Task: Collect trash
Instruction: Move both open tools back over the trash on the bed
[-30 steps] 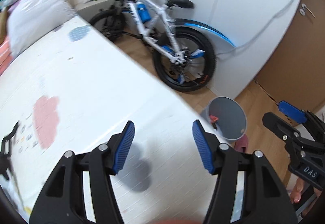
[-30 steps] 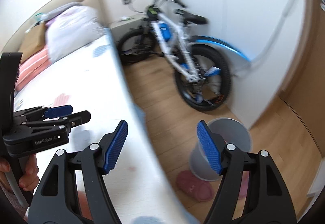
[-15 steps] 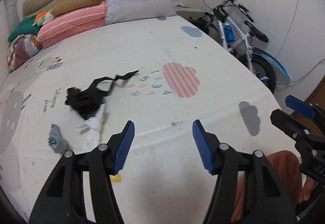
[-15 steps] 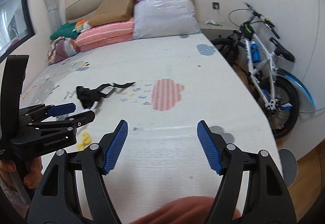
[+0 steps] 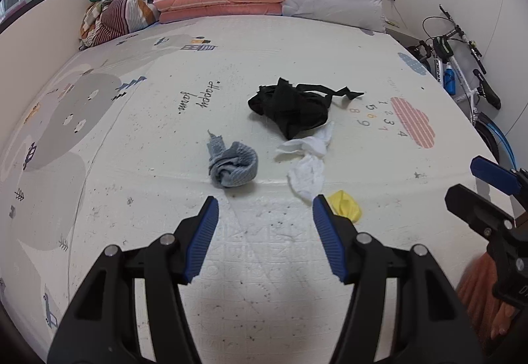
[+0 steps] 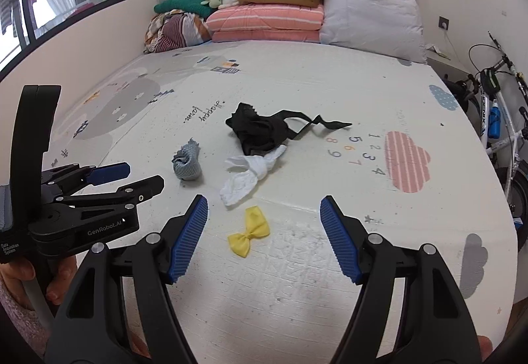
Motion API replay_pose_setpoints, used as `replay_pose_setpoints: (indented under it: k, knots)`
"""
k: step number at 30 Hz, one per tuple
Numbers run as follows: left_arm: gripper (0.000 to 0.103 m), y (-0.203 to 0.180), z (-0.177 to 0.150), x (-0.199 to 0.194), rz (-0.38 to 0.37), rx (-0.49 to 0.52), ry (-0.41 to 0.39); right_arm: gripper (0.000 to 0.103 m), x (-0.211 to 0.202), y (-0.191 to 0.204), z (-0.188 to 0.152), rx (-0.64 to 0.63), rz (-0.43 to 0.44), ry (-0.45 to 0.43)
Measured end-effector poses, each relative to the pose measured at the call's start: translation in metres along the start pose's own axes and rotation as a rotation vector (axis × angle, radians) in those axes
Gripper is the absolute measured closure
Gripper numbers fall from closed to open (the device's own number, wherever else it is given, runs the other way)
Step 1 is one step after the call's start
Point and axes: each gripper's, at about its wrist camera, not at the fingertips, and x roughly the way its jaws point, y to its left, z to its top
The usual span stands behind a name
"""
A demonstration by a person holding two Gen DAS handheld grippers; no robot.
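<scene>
Both tools empty, jaws standing well apart, nothing between the pads. Left tool (image 5: pixel 265 220) and right tool (image 6: pixel 264 220) hover over the near part of the play mat (image 6: pixel 330 83), pointing down and away toward the trash cluster in the mat's middle.

Nearest piece is the yellow bow-shaped scrap (image 6: pixel 249 230). In the right wrist view it lies just ahead of the right tool, slightly left of the jaw centreline, its long axis running diagonally from near-left to far-right. In the left wrist view the same yellow scrap (image 5: pixel 345 207) is half hidden behind that tool's right finger, so it sits off to the right of the left tool. Judgement: the right tool is better lined up for it.

Beyond it lies the white tissue (image 6: pixel 252 174), then the black strap bundle (image 6: pixel 260 131) farthest, touching the tissue's far end. The grey balled sock (image 5: pixel 232 163) lies to the left, apart from the tissue, and almost straight ahead of the left tool, so that side likely takes it.

Right wrist view shows the whole bow and the left tool from the side; left wrist view shows only part of the right tool at its right edge. No bin visible in either view.
</scene>
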Motion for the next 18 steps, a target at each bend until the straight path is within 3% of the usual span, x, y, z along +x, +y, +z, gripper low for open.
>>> replay_pose_setpoints:
  k: [12,18]
  knots:
    - [0.043,0.031,-0.009,0.051,-0.009,-0.098,0.076,0.035,0.085,0.016,-0.022,0.004,-0.020,0.113]
    - [0.043,0.027,-0.007,0.064,-0.027,-0.094,0.096,0.045,0.117,0.016,-0.033,0.007,-0.030,0.182]
